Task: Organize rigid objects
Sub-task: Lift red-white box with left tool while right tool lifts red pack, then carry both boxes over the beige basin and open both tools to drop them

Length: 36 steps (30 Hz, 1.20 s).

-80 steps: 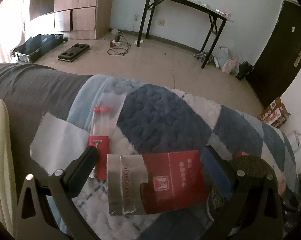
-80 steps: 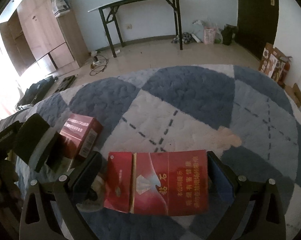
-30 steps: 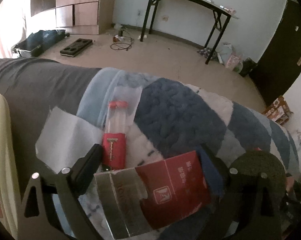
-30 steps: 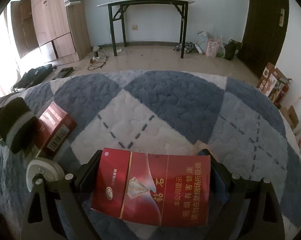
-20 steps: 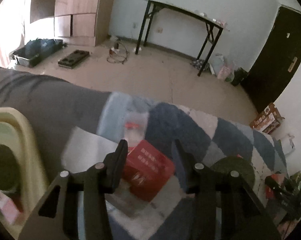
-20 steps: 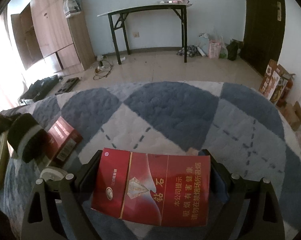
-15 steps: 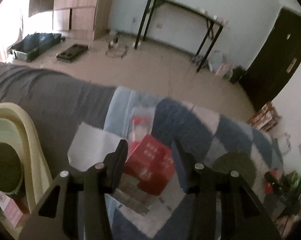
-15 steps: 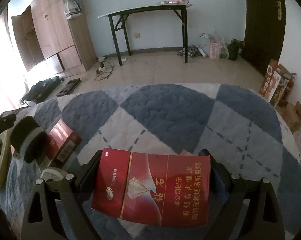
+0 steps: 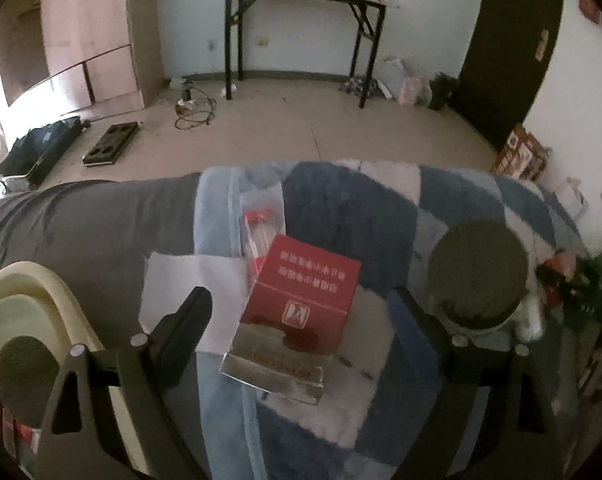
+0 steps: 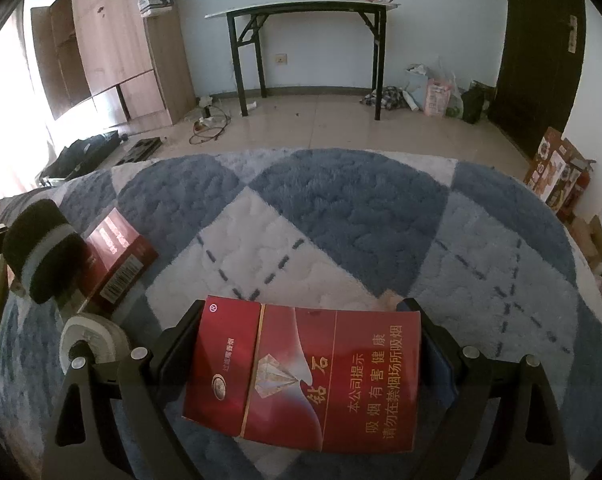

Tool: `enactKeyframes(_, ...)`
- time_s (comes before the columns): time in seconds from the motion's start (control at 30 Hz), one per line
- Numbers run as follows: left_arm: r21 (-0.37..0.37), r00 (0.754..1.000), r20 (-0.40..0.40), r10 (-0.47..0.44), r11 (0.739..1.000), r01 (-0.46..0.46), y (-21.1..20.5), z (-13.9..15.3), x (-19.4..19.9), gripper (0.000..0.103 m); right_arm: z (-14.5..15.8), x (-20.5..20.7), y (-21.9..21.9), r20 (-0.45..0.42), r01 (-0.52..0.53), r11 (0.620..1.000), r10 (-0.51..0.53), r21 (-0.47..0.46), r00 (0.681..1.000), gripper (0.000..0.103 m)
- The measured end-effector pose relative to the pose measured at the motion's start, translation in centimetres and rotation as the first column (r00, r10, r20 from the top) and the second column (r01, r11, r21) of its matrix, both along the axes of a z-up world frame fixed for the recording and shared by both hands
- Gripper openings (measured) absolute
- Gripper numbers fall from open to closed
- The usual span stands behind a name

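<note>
Carton (image 10: 301,376) clamped between right hand-held gripper (image 10: 301,344) fingers.

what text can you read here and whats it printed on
"钻石": large gold characters on the red cigarette carton in the right gripper.
"本公司提示 吸烟有害健康 请勿在禁烟场所吸烟": the same carton's warning.
Red box between the left gripper's fingers: white text upside down, blurred, unreadable.
Barcode digits, right view: too small.

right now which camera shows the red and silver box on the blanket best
The left wrist view: the red and silver box lies whole on the blanket between the open fingers of the left gripper, its top face clear. The right wrist view shows only its side and barcode at the left edge, partly hidden.
</note>
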<state>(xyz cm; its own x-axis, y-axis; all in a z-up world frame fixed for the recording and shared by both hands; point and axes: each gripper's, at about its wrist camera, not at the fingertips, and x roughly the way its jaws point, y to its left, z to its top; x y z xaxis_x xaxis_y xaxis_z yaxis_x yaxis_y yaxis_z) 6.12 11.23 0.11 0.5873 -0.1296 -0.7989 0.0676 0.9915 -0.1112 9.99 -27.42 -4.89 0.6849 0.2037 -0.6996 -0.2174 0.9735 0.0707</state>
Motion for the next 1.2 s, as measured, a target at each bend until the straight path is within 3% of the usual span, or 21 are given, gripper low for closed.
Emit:
enactKeyframes(0.1,-0.017,0.998,-0.023,-0.052,0.999,0.052,-0.3,-0.8,0.0,0.089,-0.2,0.0,0.1,0.001,-0.001,1.0,0.001,0.002,1.0,0.093)
enactKeyframes(0.27,0.115,0.997,-0.047,-0.062,0.991,0.067,-1.8,-1.8,0.5,0.089,-0.5,0.1,0.1,0.003,0.0,1.0,0.0,-0.002,1.0,0.094)
enactKeyframes(0.33,0.107,0.995,-0.07,-0.065,0.992,0.073,-2.0,-2.5,0.8,0.089,-0.5,0.1,0.1,0.004,-0.001,1.0,0.001,-0.003,1.0,0.094)
enactKeyframes(0.43,0.108,0.995,-0.089,-0.035,0.993,0.044,-1.9,-3.2,1.3,0.073,-0.5,0.1,0.1,0.005,-0.002,1.0,0.002,-0.001,1.0,0.094)
enactKeyframes(0.57,0.042,0.999,-0.045,0.003,0.999,-0.001,-1.0,-1.9,1.0,0.057,-0.5,0.0,0.0,0.005,-0.002,1.0,0.002,0.003,1.0,0.093)
enactKeyframes(0.8,-0.118,0.984,0.143,0.108,0.989,-0.091,2.4,3.0,-1.5,0.057,0.4,-0.5,-0.9,0.013,-0.008,0.998,0.007,0.063,1.0,0.093)
enactKeyframes(0.9,-0.189,0.943,0.273,0.191,0.972,-0.142,4.2,5.7,-3.5,0.057,1.2,-0.8,-1.2,0.032,-0.008,0.996,0.005,0.084,0.999,0.093)
enactKeyframes(0.97,-0.259,0.895,0.355,0.27,0.948,-0.183,6.1,8.1,-5.8,0.057,1.7,-1.2,-1.2,0.021,-0.02,0.994,0.017,0.106,1.0,0.093)
enactKeyframes(1.03,-0.271,0.846,0.414,0.335,0.933,-0.237,7.9,10.4,-8.5,0.057,3.5,-2.6,-0.7,0.052,-0.057,0.992,0.051,0.109,0.997,0.093)
enactKeyframes(1.13,-0.273,0.796,0.433,0.423,0.903,-0.332,11.2,12.2,-12.4,0.057,7.2,-5.6,1.3,0.14,-0.135,0.985,0.119,0.109,0.983,0.093)
enactKeyframes(1.2,-0.317,0.743,0.43,0.512,0.857,-0.406,14.3,12.3,-15.1,0.057,9.4,-7.7,4.1,0.153,-0.218,0.967,0.197,0.135,0.968,0.093)
